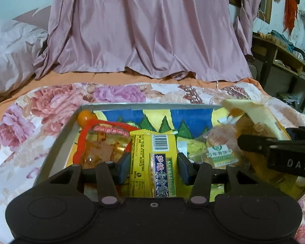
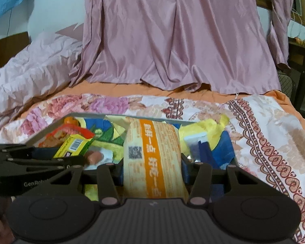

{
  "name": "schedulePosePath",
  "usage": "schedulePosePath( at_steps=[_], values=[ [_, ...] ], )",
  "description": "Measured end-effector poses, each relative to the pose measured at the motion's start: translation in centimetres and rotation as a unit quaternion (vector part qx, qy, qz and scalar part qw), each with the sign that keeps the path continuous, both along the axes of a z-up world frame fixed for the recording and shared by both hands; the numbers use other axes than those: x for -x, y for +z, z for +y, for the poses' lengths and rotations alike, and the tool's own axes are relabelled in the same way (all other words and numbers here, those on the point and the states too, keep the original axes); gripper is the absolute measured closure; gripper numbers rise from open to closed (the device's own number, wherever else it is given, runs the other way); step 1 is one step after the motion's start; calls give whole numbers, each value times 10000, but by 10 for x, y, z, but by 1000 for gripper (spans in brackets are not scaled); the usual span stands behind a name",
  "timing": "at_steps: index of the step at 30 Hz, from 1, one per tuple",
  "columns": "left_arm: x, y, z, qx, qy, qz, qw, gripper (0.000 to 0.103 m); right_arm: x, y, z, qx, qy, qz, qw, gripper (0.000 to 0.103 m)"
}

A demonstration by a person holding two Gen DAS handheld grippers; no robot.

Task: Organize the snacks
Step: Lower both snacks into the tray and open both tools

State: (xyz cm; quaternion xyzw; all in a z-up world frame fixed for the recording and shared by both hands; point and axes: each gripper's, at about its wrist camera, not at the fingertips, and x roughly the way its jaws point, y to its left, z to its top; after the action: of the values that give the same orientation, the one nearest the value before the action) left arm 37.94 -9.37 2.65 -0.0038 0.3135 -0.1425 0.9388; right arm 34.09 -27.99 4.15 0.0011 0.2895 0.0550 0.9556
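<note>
A metal tray (image 1: 57, 148) with a painted bottom lies on the flowered bedspread. My left gripper (image 1: 153, 165) is shut on a yellow snack packet (image 1: 152, 154) with a barcode, held over the tray. Beside it lie a red-edged snack bag (image 1: 103, 144), a small orange ball (image 1: 85, 118) and a clear bag with a green label (image 1: 219, 150). My right gripper (image 2: 152, 165) is shut on a pale packet with an orange stripe (image 2: 152, 150), over the tray (image 2: 50, 128). The left gripper (image 2: 57, 160) with its yellow packet (image 2: 75, 145) shows at left in the right wrist view.
A pink curtain (image 1: 144, 30) hangs behind the bed. A crumpled white quilt (image 1: 8, 48) lies at the far left. Wooden shelves (image 1: 284, 61) with clutter stand at the right. The flowered bedspread (image 2: 264, 126) spreads around the tray.
</note>
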Motion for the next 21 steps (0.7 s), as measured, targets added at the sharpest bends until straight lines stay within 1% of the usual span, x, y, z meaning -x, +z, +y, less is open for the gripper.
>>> schedulePosePath(
  at_steps=[6,10,12,17,19,20,21],
  values=[
    [1,-6,-3,-94,-14,4,10000,52,-1,-13,3,28,71,142,9999,50],
    [1,-4,-2,-52,1,13,10000,52,4,-7,3,-49,90,-4,9999,49],
    [1,-3,0,-8,19,19,10000,52,4,-6,3,-66,78,5,9999,49],
    [3,-1,0,-52,0,-29,10000,51,5,-7,3,-22,92,42,9999,48],
    [4,0,1,28,-3,-14,10000,47,7,-5,3,15,88,-17,10000,46],
    [5,2,3,107,-3,-6,9999,41,9,-4,3,24,91,-61,9999,44],
    [5,3,3,135,16,-22,9999,32,11,-2,4,49,89,-113,9999,41]
  ],
)
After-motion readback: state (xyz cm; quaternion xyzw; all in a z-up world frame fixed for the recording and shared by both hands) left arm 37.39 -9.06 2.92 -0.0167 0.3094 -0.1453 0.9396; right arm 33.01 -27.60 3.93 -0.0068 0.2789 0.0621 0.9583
